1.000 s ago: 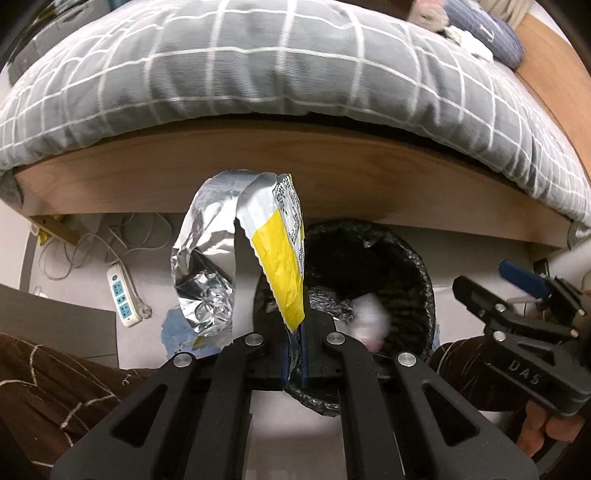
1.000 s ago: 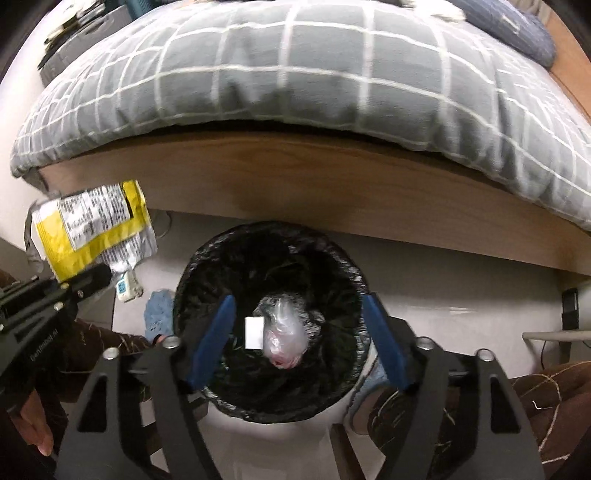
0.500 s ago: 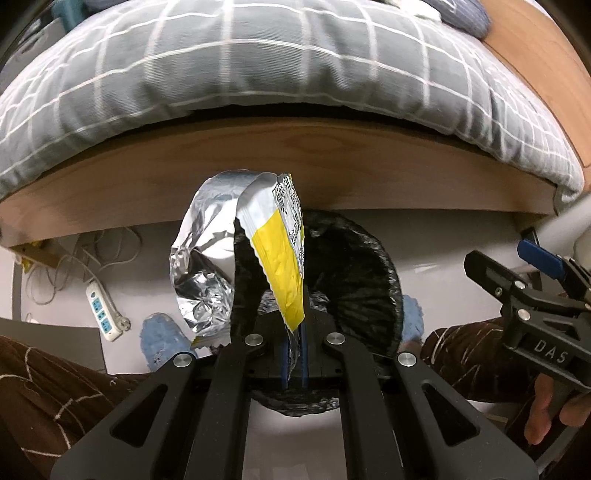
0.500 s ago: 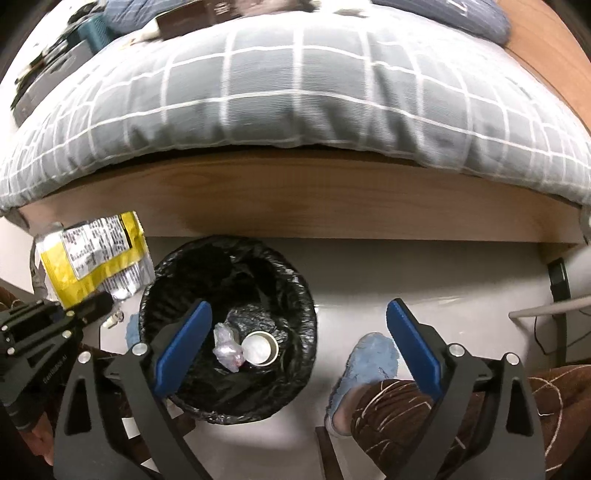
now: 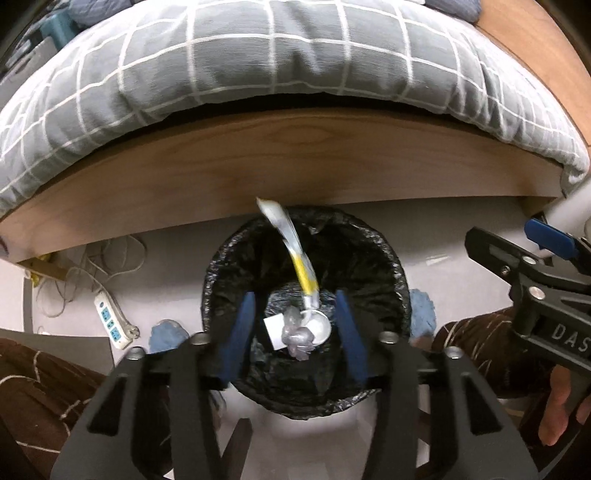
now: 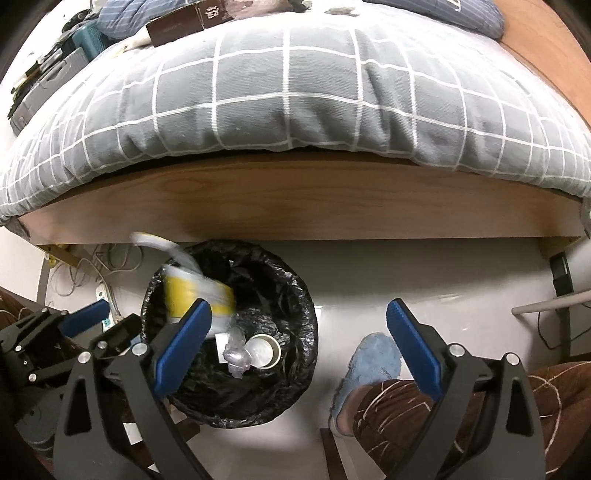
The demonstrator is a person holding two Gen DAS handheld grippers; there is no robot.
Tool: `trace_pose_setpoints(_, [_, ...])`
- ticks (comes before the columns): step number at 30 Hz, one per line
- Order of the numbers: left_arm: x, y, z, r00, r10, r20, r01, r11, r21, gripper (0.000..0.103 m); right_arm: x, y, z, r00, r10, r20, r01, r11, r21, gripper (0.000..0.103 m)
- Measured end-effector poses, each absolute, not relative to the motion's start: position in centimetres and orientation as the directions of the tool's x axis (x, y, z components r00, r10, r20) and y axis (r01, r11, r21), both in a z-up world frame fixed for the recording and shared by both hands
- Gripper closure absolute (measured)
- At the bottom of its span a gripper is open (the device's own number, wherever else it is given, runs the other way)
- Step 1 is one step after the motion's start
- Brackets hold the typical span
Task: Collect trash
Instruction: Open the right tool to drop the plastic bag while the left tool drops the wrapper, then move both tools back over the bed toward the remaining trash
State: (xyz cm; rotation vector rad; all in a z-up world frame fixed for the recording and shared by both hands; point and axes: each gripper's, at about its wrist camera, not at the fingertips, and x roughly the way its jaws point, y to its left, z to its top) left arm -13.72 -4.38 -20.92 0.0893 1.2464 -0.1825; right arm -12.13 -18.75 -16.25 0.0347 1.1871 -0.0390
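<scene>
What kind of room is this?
Most likely a bedroom: a wooden bed frame under a grey checked duvet, with a black-lined trash bin and a power strip on the floor beside it.

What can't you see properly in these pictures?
- Yellow and silver snack wrapper: motion-blurred in both views; its print is unreadable.
- Bottom of the black-lined trash bin: the left gripper covers its near side in the left view.
- Cardboard box on the bed: cut off by the right view's edge.
</scene>
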Motion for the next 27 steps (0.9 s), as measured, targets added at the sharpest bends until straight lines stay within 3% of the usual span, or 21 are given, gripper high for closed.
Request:
trace_pose_setpoints(14, [-13.1, -1.8, -16.5, 0.466, -0.04, -0.884, 0.106, 0.994, 0.011, 0.006, -11.4, -17.9, -11.9, 0.512, -0.017, -0.859, 0.028, 1.0, -0.003, 0.011])
trace_pose_setpoints(27, [-9.8, 0.3, -9.5, 0.615, -0.041, -0.788, 0.038, 0.999, -0.023, 0.006, -8.9, -17.9, -5.8, 0.685, -0.026, -0.728, -0.001, 0.999, -0.036, 0.009])
